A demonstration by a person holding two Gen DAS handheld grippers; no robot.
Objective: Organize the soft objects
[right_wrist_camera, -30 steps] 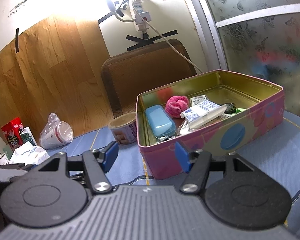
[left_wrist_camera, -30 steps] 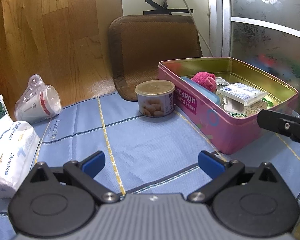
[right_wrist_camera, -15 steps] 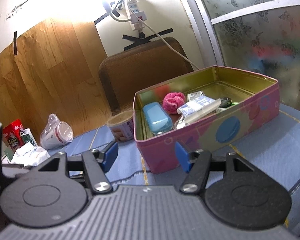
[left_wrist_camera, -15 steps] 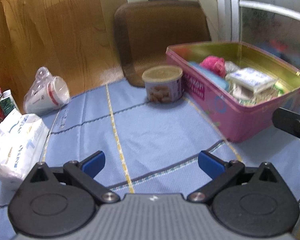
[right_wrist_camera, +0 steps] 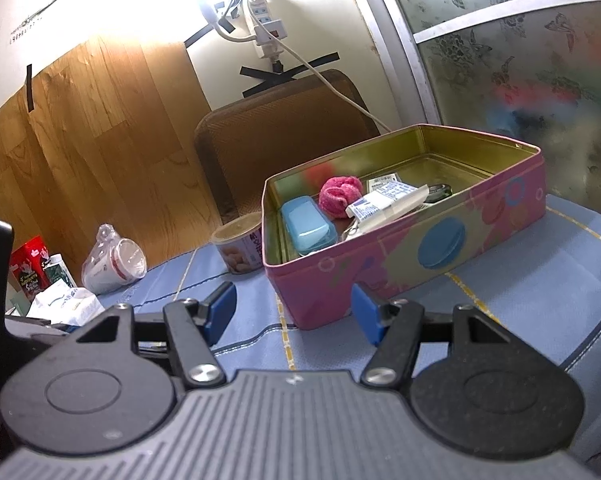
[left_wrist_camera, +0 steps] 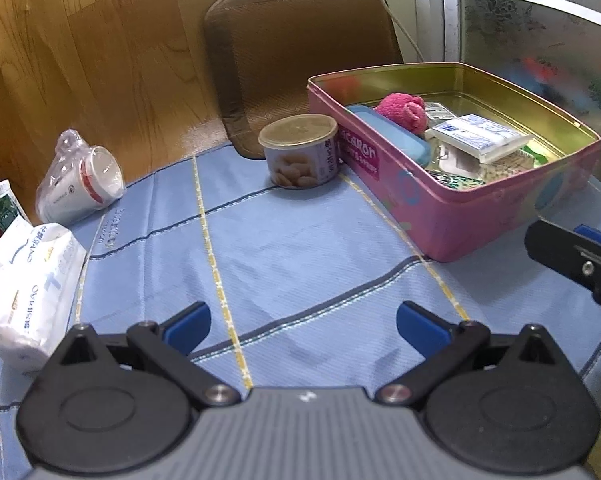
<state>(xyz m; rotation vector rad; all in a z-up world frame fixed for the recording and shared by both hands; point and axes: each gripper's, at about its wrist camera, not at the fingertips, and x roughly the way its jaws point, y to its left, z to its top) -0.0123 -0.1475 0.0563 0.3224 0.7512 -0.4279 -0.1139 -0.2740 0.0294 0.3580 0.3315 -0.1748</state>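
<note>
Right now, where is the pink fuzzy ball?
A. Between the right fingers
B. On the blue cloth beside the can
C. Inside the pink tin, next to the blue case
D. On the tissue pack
C. The pink ball lies inside the open tin, right beside the blue case; both grippers are open and hold nothing.
</note>
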